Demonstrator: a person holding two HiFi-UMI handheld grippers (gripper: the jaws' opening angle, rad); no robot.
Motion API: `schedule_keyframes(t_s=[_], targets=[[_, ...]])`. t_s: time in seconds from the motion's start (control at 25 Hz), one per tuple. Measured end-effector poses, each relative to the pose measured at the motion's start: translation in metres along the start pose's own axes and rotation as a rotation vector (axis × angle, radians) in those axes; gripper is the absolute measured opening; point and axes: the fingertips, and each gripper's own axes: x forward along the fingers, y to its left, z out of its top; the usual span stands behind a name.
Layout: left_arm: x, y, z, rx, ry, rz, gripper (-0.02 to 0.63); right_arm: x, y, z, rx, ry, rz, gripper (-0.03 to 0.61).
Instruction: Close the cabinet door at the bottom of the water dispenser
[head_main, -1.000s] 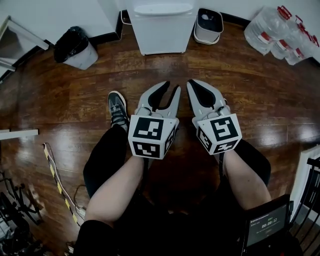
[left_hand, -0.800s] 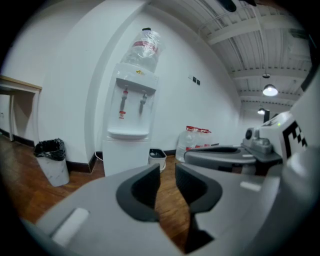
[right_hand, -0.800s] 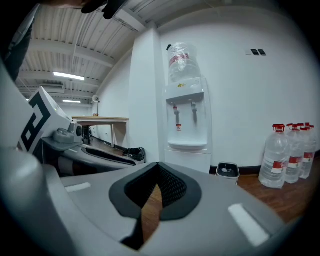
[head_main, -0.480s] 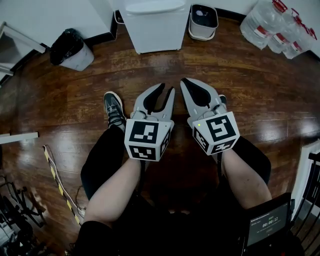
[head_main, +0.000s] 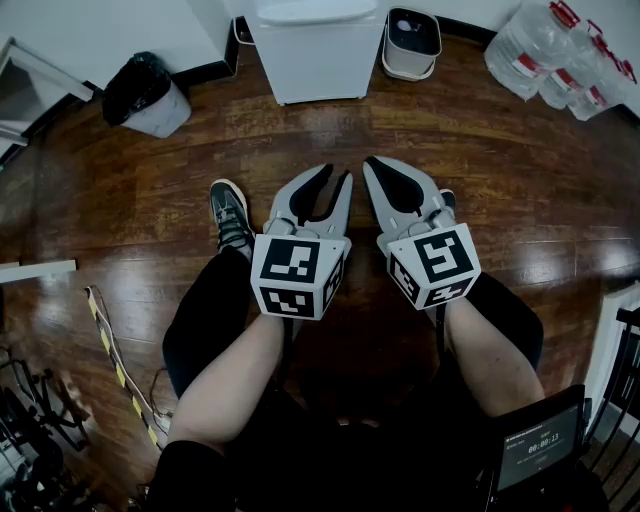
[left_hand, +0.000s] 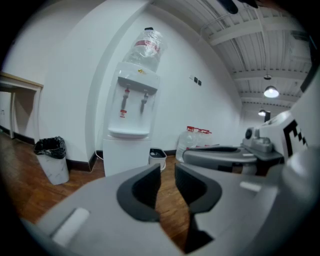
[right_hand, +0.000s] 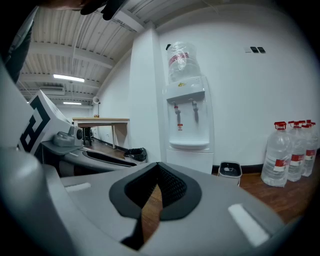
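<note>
Water dispenser (head_main: 320, 50) stands at the wall, well apart from both claws; its cabinet door (left_hand: 125, 156) looks flush w/ the front, can't tell if ajar; prob. a light, stiff hinged panel, smooth, so push flat on the free edge, don't pinch; left gripper (head_main: 338, 172) jaws slightly apart, nothing btwn; right gripper (head_main: 372, 163) closed, empty; vs earlier frames both claws sit where they were, only the view nudged
</note>
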Motion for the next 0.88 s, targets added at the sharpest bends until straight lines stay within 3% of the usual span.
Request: schedule_keyframes(t_s=[0.88], targets=[[0.0017,0.0023,-0.0031,0.011,0.003,0.012,0.11,0.0013,0.0046,-0.0012,-0.005,-0.005,0.015,0.005]])
